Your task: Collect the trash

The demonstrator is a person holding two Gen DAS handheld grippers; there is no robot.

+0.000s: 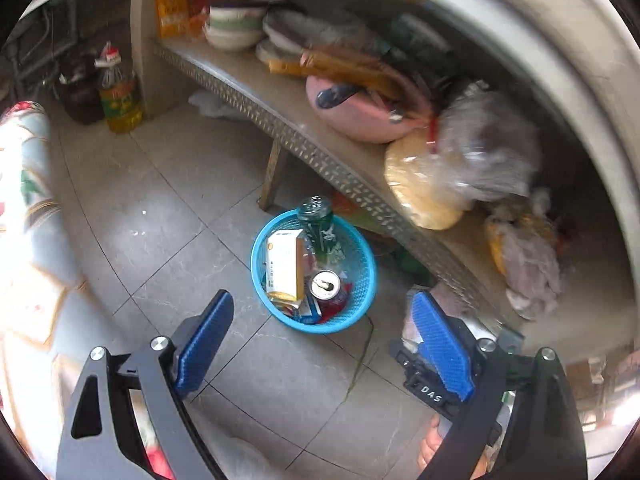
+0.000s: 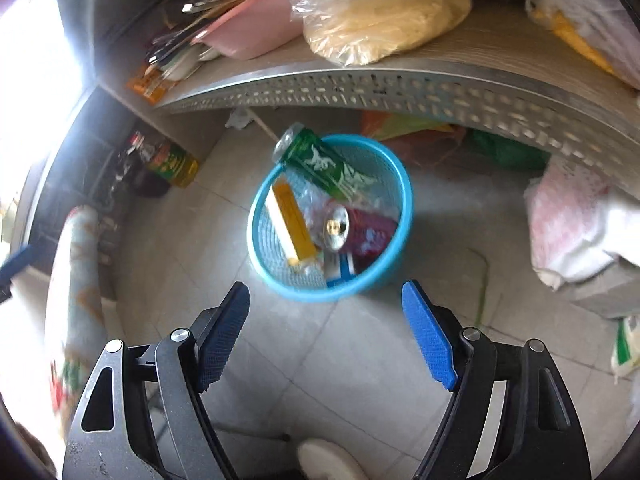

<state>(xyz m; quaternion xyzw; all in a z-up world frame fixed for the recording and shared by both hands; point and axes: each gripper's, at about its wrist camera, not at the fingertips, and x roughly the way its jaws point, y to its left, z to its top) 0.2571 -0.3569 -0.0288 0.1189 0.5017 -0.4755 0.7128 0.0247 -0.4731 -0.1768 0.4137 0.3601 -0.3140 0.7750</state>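
A blue mesh basket (image 1: 362, 280) (image 2: 396, 184) stands on the tiled floor beside a low shelf. It holds a green can (image 1: 320, 228) (image 2: 324, 164) leaning on the rim, a red can (image 1: 328, 290) (image 2: 356, 228), a yellow-and-white carton (image 1: 284, 264) (image 2: 294, 224) and a small blue-and-white pack (image 1: 310, 312) (image 2: 340, 270). My left gripper (image 1: 322, 312) is open and empty above the basket's near side. My right gripper (image 2: 326, 300) is open and empty, just short of the basket.
A shelf with a perforated metal edge (image 1: 320, 148) (image 2: 400, 92) carries bowls, a pink tub (image 1: 360, 116) and bagged noodles (image 2: 380, 16). An oil bottle (image 1: 120, 96) stands at the far left. White sacks (image 2: 580, 228) lie at the right. A patterned cloth (image 1: 28, 200) is on the left.
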